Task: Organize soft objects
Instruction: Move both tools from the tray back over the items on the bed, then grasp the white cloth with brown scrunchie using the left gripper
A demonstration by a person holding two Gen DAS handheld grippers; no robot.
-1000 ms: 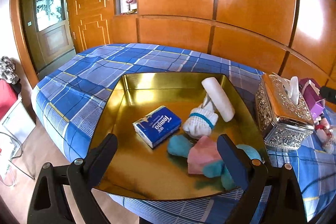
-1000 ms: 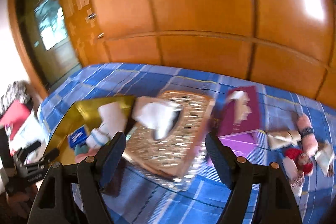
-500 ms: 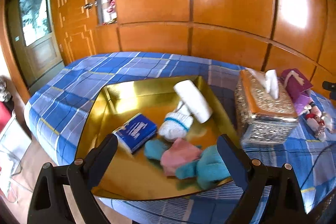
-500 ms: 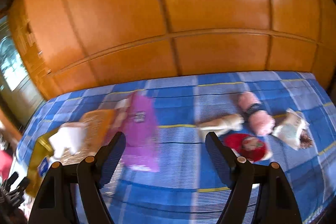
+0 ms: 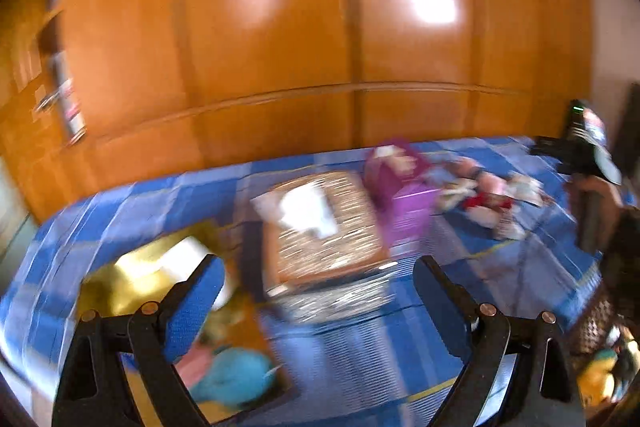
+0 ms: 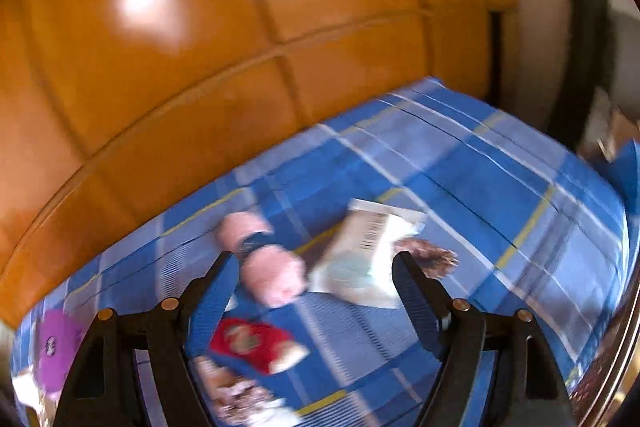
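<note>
In the blurred left wrist view, the left hand-held gripper point(image 5: 316, 291) hangs spread and empty above a gold tray point(image 5: 120, 283) of soft things beside a tissue box point(image 5: 324, 223). On the checked bed point(image 6: 500, 195), the right hand-held gripper point(image 6: 312, 291) gapes empty over a pink roll point(image 6: 264, 259), just beside a white packet point(image 6: 368, 251).

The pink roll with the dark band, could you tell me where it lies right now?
In the right wrist view, the pink roll lies on the blue plaid bedspread, just ahead of the right gripper's left finger, between the white packet and the red soft item.
</note>
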